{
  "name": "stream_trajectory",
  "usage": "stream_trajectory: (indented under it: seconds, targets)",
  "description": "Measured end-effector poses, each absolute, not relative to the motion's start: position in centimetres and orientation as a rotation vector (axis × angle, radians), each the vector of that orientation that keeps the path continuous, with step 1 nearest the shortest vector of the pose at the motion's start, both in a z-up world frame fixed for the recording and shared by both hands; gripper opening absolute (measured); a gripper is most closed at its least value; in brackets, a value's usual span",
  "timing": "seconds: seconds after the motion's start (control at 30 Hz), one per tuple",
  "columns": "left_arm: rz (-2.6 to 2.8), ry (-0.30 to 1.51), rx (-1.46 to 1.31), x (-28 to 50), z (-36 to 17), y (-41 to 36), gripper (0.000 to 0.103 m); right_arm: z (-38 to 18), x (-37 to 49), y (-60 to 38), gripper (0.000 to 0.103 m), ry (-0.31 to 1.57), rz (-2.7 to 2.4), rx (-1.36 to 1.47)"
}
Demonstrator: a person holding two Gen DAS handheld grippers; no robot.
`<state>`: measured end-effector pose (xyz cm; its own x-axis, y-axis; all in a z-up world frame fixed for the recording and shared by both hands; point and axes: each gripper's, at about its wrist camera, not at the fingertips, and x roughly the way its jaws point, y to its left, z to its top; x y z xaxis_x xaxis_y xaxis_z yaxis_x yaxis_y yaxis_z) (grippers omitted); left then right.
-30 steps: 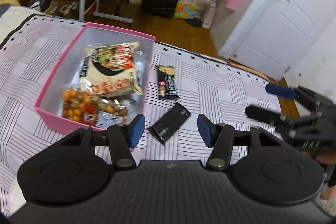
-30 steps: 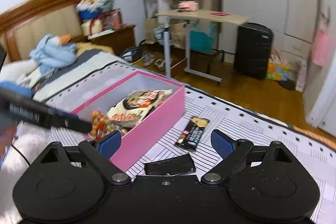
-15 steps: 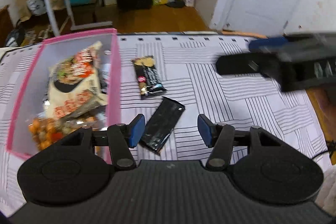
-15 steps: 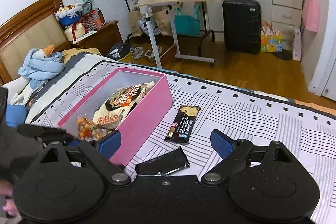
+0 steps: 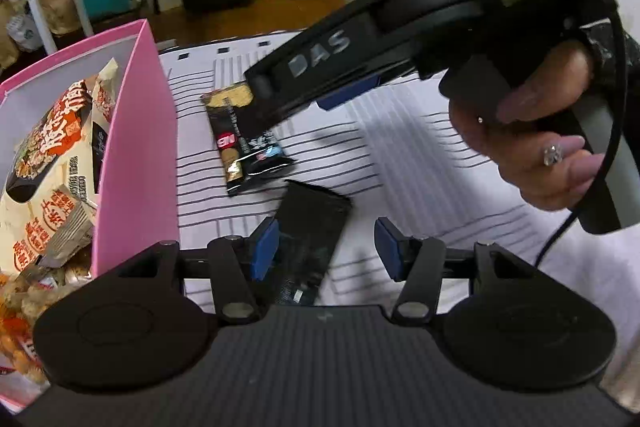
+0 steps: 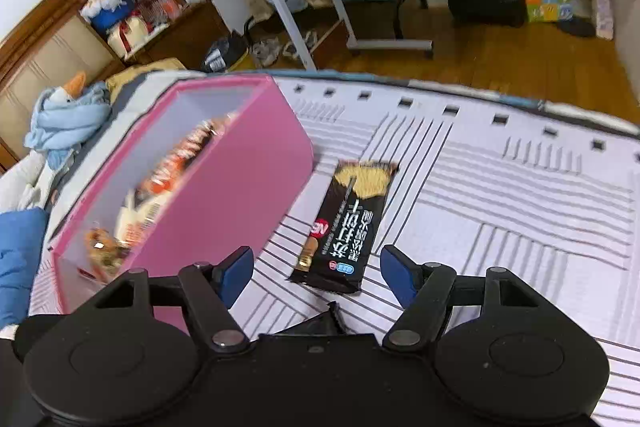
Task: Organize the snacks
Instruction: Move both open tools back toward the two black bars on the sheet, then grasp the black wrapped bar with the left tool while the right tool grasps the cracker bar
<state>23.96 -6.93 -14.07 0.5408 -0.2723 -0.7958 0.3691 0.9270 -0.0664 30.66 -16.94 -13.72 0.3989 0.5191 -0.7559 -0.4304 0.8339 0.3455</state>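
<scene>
Black snack bar [image 6: 346, 227] on the striped bedspread [image 6: 500, 195], beside the pink box [image 6: 240, 183].
My right gripper [image 6: 316, 273] is closing around it, pads not yet touching (left gripper [image 5: 326, 251] apart over the plain black packet [image 5: 306, 243]).
</scene>
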Motion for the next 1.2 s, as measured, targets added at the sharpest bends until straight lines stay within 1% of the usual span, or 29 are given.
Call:
stream_trajectory:
  seconds: [0.2, 0.37, 0.43, 0.57, 0.6, 0.63, 0.67, 0.77, 0.8, 0.87, 0.9, 0.93, 1.0, 1.07, 1.1, 1.13, 1.2]
  targets:
    - [-0.375, 0.904, 0.235, 24.5, -16.7, -8.0, 0.052, -16.4, 31.9, -15.5, 0.075, 0.985, 0.605, 0.029]
    - [-0.349, 0.902, 0.233, 25.0, -17.5, -7.9, 0.058, -17.6, 32.8, -15.1, 0.079, 0.963, 0.605, 0.034]
    - [-0.350, 0.920, 0.251, 25.3, -17.9, -8.0, 0.060, -17.7, 32.7, -14.7, 0.082, 0.939, 0.606, 0.018]
    - [-0.347, 0.952, 0.162, 26.3, -18.1, -7.3, 0.061, -18.0, 32.2, -13.2, 0.082, 0.911, 0.580, -0.086]
    - [-0.350, 0.959, 0.156, 26.4, -18.0, -7.2, 0.059, -17.9, 32.1, -13.1, 0.079, 0.910, 0.569, -0.094]
    - [-0.354, 0.963, 0.154, 26.5, -17.9, -7.2, 0.056, -17.8, 32.1, -13.2, 0.072, 0.908, 0.552, -0.094]
    - [-0.358, 0.968, 0.153, 26.6, -17.8, -7.1, 0.054, -17.5, 32.1, -13.3, 0.064, 0.910, 0.543, -0.092]
    - [-0.367, 0.990, 0.118, 26.8, -17.5, -6.6, 0.054, -17.0, 32.4, -14.7, 0.056, 0.949, 0.545, -0.066]
    - [-0.371, 0.997, 0.098, 26.9, -17.4, -6.3, 0.054, -16.8, 32.4, -15.1, 0.049, 0.958, 0.542, -0.071]
    - [-0.388, 1.015, 0.049, 27.2, -17.2, -6.0, 0.054, -16.3, 32.6, -16.0, 0.045, 1.002, 0.553, -0.062]
    - [-0.392, 1.023, 0.035, 27.3, -17.2, -5.8, 0.054, -16.0, 32.6, -16.4, 0.037, 1.021, 0.554, -0.063]
    - [-0.392, 1.029, 0.024, 27.3, -17.2, -5.7, 0.054, -15.7, 32.6, -16.8, 0.036, 1.028, 0.547, -0.071]
    - [-0.385, 1.042, 0.017, 27.5, -17.1, -5.5, 0.054, -15.5, 32.4, -17.1, 0.036, 1.026, 0.527, -0.108]
    - [-0.375, 1.057, 0.016, 27.6, -17.3, -5.5, 0.055, -15.5, 32.5, -17.3, 0.042, 1.014, 0.515, -0.091]
    - [-0.372, 1.067, 0.015, 27.7, -17.3, -5.5, 0.055, -15.6, 32.6, -17.3, 0.056, 1.004, 0.510, -0.063]
    - [-0.366, 1.080, 0.019, 27.8, -17.2, -5.6, 0.056, -15.7, 32.7, -17.2, 0.067, 0.991, 0.509, -0.034]
    - [-0.353, 1.104, 0.032, 27.9, -17.4, -5.9, 0.056, -16.3, 32.7, -16.6, 0.068, 0.958, 0.521, -0.002]
